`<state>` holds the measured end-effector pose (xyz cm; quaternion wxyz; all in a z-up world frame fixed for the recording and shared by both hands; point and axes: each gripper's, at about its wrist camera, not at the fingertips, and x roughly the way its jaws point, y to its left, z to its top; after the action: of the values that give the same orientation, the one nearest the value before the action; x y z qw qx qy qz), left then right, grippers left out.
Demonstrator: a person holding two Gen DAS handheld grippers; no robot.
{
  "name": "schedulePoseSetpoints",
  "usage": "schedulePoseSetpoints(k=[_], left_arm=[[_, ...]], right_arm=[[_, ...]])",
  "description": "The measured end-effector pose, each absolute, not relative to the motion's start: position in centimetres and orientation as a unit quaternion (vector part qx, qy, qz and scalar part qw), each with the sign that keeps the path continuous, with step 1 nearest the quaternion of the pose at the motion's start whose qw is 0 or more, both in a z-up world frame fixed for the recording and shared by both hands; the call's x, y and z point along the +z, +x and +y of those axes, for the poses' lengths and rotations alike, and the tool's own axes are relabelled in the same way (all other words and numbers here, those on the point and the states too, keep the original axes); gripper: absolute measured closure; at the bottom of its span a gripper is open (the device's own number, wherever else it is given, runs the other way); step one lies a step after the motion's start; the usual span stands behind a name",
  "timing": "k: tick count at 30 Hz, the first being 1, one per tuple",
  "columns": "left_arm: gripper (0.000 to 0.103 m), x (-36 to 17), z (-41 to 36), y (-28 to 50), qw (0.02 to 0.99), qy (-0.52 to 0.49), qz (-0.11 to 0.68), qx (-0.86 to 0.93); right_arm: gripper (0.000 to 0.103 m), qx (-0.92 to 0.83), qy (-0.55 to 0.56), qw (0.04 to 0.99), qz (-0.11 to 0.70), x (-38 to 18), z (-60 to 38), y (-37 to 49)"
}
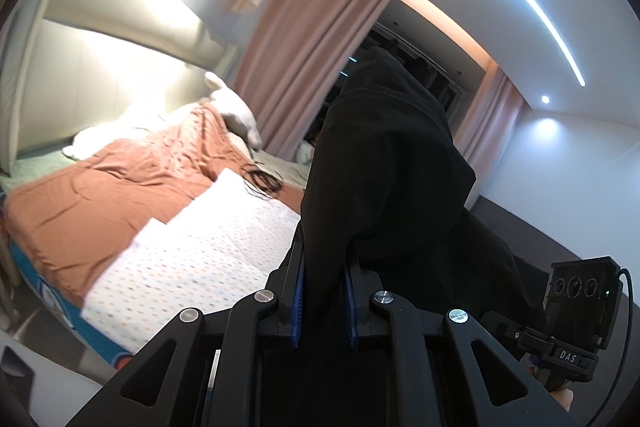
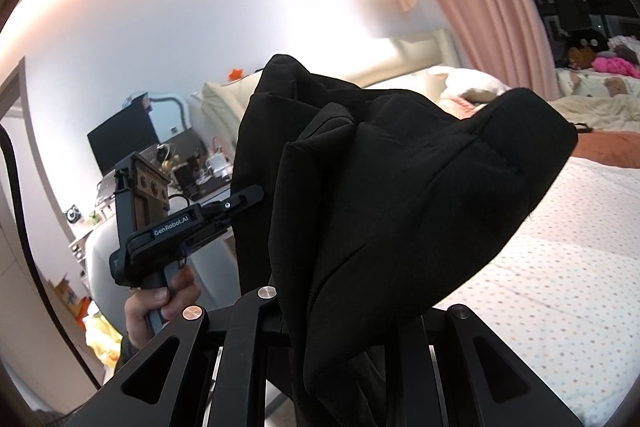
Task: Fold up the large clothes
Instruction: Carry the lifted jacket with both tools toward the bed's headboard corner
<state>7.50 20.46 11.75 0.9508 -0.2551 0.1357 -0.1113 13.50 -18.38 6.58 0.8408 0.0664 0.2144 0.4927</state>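
A large black garment (image 1: 384, 167) is held up in the air above the bed. My left gripper (image 1: 324, 267) is shut on a fold of it between its blue pads (image 1: 299, 291). In the right wrist view the same black garment (image 2: 400, 195) drapes over my right gripper (image 2: 340, 311) and hides its fingers; the cloth hangs from where they are. The left gripper (image 2: 240, 203) shows there at the left, held by a hand and touching the garment's edge. The right gripper's body (image 1: 576, 311) shows at the lower right of the left wrist view.
A bed with a white dotted sheet (image 1: 192, 259) and an orange-brown blanket (image 1: 104, 195) lies below. Pink curtains (image 1: 320, 47) and a dark window stand behind. A cluttered desk with a monitor (image 2: 120, 143) is at the left. Stuffed toys (image 2: 600, 55) lie far right.
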Motion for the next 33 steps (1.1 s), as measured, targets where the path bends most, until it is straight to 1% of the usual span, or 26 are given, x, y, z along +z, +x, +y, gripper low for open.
schedulePoseSetpoints(k=[6, 11, 22, 33], left_arm=[[0.086, 11.4, 25.4, 7.8, 0.953, -0.262, 0.124, -0.092], [0.086, 11.9, 29.3, 9.3, 0.961, -0.228, 0.144, -0.066], [0.087, 11.9, 40.0, 12.7, 0.965, -0.216, 0.145, 0.009], [0.087, 10.8, 49.5, 17.7, 0.956, -0.211, 0.176, 0.105]], right_arm=[[0.086, 0.512, 0.059, 0.827, 0.223, 6.1, -13.0, 14.3], [0.086, 0.517, 0.052, 0.82, 0.241, 5.9, -8.1, 16.4], [0.086, 0.555, 0.052, 0.791, 0.251, 5.9, 3.6, 22.0], [0.086, 0.601, 0.068, 0.737, 0.302, 2.5, 15.6, 29.5]])
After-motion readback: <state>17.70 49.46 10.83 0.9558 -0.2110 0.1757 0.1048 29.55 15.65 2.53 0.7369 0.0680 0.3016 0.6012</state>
